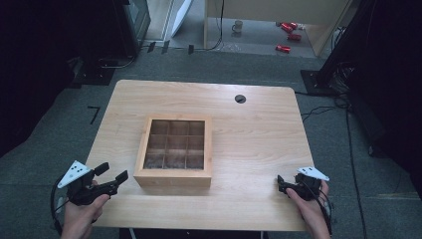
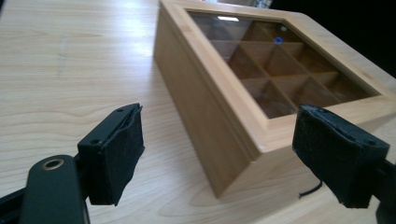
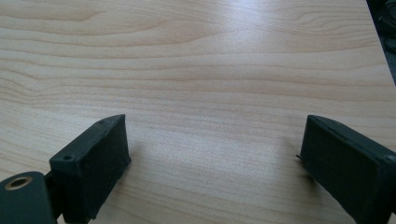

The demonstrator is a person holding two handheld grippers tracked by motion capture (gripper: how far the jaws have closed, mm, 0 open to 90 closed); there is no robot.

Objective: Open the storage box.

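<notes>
Holding both claws spread and empty, we note left claw [image 1: 110, 175] near the wooden box [image 1: 173, 148] mid-bench [image 1: 249, 129]; right claw [image 1: 281, 184] well apart; compartments seemingly empty.

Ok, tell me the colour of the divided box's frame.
The square wooden compartment box has a light tan frame, clearest in the left gripper view.

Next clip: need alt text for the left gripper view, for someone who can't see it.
A closed wooden box with a glass lid over a grid of compartments sits on a light wood table, one corner nearest the camera. The left hand-held gripper is open, its two black padded jaws either side of that corner, touching nothing.
</notes>
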